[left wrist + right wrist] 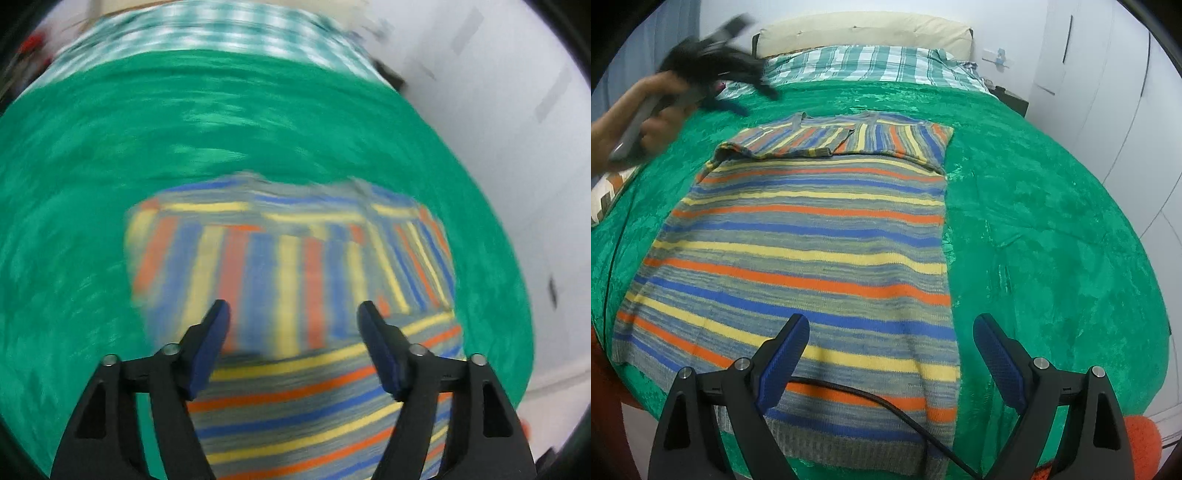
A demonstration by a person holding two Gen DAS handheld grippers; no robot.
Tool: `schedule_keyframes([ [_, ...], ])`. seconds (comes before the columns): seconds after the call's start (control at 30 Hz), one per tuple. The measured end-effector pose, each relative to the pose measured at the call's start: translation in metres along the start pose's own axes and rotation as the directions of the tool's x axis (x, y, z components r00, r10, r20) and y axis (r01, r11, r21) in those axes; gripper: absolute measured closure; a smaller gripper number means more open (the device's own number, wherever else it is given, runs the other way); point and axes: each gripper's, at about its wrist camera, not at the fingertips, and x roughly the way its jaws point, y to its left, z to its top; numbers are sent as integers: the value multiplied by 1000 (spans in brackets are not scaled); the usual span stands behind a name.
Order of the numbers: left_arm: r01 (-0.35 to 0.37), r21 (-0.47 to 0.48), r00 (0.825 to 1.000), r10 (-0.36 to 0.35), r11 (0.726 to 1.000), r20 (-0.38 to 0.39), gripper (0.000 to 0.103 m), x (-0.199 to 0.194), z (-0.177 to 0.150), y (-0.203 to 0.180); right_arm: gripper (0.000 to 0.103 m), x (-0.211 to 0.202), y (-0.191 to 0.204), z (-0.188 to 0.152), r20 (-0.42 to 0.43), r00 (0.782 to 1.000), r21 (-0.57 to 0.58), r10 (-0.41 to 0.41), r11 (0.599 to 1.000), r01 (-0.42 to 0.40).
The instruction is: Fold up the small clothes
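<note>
A striped knit sweater [812, 236] in orange, blue, yellow and grey lies flat on the green blanket [1052, 221], its sleeves folded across the top. My right gripper [890, 328] is open and empty, above the sweater's near hem. My left gripper [293, 310] is open and empty, above the folded sleeves of the sweater [295, 258]; this view is blurred. In the right wrist view the left gripper [746, 88] appears blurred in a hand at the far left, above the blanket.
A green-checked pillow [871, 66] lies at the bed's head against a cream headboard [864, 33]. A black cable [886, 406] crosses the sweater's hem. White wardrobe doors [1108, 92] stand to the right. An orange object [1141, 439] sits at lower right.
</note>
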Motion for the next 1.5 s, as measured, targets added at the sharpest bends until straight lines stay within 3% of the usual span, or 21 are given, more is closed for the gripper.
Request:
schedule_keyframes([
  [0.1, -72, -36, 997, 73, 997, 27, 20, -23, -16, 52, 13, 2, -4, 3, 0, 1000, 27, 17, 1000, -17],
  [0.2, -150, 68, 988, 151, 986, -17, 20, -20, -43, 71, 13, 3, -3, 4, 3, 1000, 28, 18, 999, -18],
  [0.33, -275, 212, 957, 288, 938, -34, 20, 18, -61, 54, 13, 7, -1, 1, -13, 1000, 17, 14, 1000, -14],
  [0.47, -370, 181, 929, 366, 911, 59, 24, 39, -57, 39, 13, 10, 5, 0, -24, 1000, -2, 1, 1000, -1],
  [0.53, -449, 122, 892, 439, 885, 106, 71, 45, -56, 43, 13, 7, 7, -1, -20, 1000, -16, -8, 1000, 7],
  [0.57, -414, 44, 909, 410, 909, 70, 92, 48, -57, 57, 13, 6, 7, -1, -18, 1000, -19, -10, 1000, 10],
  [0.6, -352, -39, 934, 353, 935, 51, 91, 47, -59, 72, 13, 5, 7, -1, -15, 1000, -21, -13, 1000, 12],
  [0.63, -335, -75, 939, 339, 939, 59, 89, 44, -63, 78, 13, 5, 7, -1, -11, 1000, -20, -14, 1000, 14],
  [0.7, -339, -78, 937, 344, 938, 67, 78, 37, -68, 82, 13, 5, 5, -1, -11, 1000, -14, -15, 1000, 15],
  [0.87, -338, -67, 939, 341, 939, 46, 63, 30, -75, 85, 13, 13, 1, 2, -42, 999, 8, 13, 1000, -12],
  [0.97, -341, -42, 938, 343, 939, 43, 57, 28, -81, 85, 13, 5, -8, 21, -53, 994, 59, 100, 994, -97],
  [1.03, -339, -28, 939, 340, 940, 47, 56, 31, -83, 83, 13, -4, -14, 51, -32, 977, 74, 209, 976, -206],
  [1.1, -339, -29, 939, 340, 940, 53, 56, 36, -82, 83, 13, -11, -17, 98, -6, 934, 87, 357, 931, -355],
  [1.17, -338, -37, 939, 339, 941, 60, 56, 37, -82, 84, 13, -2, -23, 158, 17, 850, 155, 527, 838, -523],
  [1.23, -337, -42, 938, 339, 941, 68, 56, 37, -82, 85, 13, 34, -27, 206, 29, 782, 232, 622, 757, -611],
  [1.27, -336, -43, 938, 339, 941, 71, 55, 37, -83, 85, 13, 56, -26, 222, 13, 776, 259, 631, 747, -612],
  [1.3, -336, -44, 938, 338, 941, 73, 55, 37, -83, 85, 14, 85, -26, 237, -10, 783, 292, 622, 751, -592],
  [1.33, -334, -47, 939, 337, 941, 75, 55, 37, -83, 85, 19, 110, -26, 247, -28, 795, 318, 606, 759, -568],
  [1.37, -331, -51, 940, 334, 942, 76, 55, 37, -83, 86, 32, 141, -26, 255, -56, 792, 349, 608, 755, -555],
  [1.43, -323, -57, 942, 327, 945, 78, 54, 37, -83, 87, 47, 189, -25, 262, -103, 765, 415, 636, 726, -548],
  [1.5, -314, -60, 944, 318, 947, 82, 54, 37, -84, 88, 51, 227, -22, 264, -133, 754, 476, 644, 708, -521],
])
